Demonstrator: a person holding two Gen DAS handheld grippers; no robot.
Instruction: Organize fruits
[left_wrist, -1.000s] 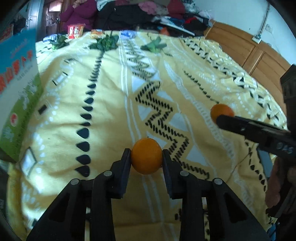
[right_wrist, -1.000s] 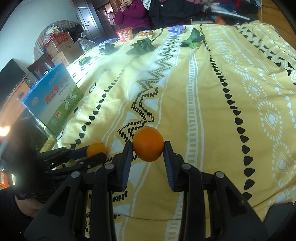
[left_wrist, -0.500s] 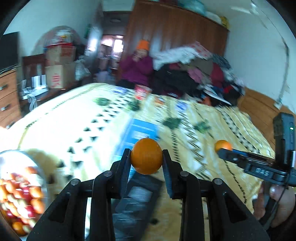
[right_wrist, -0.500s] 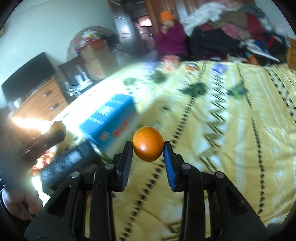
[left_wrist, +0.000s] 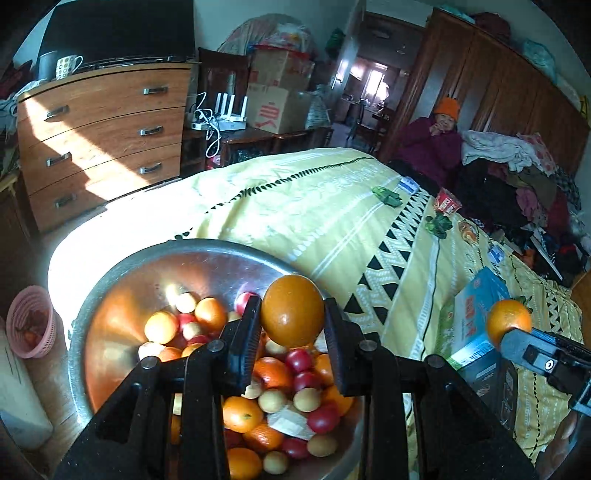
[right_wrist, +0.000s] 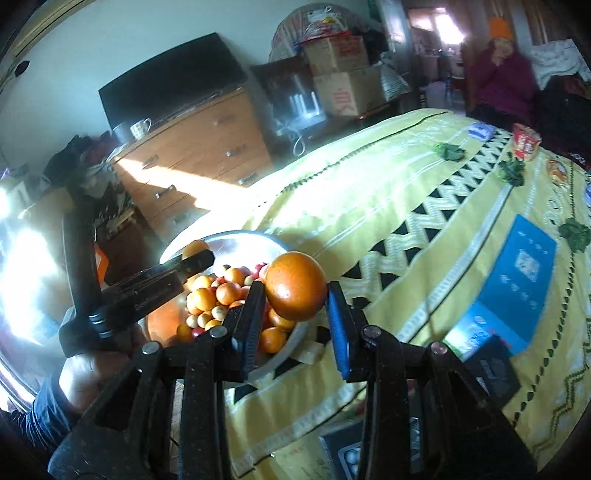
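**Two oranges held above the bed and the fruit bowl**

The yellow patterned bedspread (left_wrist: 332, 229) fills the scene from centre to 3 o'clock in both wrist views. At its near corner, around 7 o'clock in the left wrist view, sits a steel bowl (left_wrist: 122, 280) heaped with oranges and small red and pale fruits (left_wrist: 280, 398). A blue carton (right_wrist: 517, 284) lies on the bedspread at 3 o'clock in the right wrist view, beside a dark flat box (right_wrist: 491, 365).

The left gripper (left_wrist: 291, 328) is pinching an orange (left_wrist: 292, 310) between its two pads. That orange sits right at the fingertips, centred in the gap, and hangs over the bowl's far-right part, above the heaped fruit.

The right gripper (right_wrist: 295, 306) likewise clamps a second orange (right_wrist: 296, 291) at its tips. From its own camera this fruit lines up with the bowl's (right_wrist: 221, 238) right rim, at the edge nearest the bedspread. In the left wrist view the right gripper (left_wrist: 513, 334) appears at 3 o'clock, its orange (left_wrist: 509, 322) in front of the carton (left_wrist: 476, 321).
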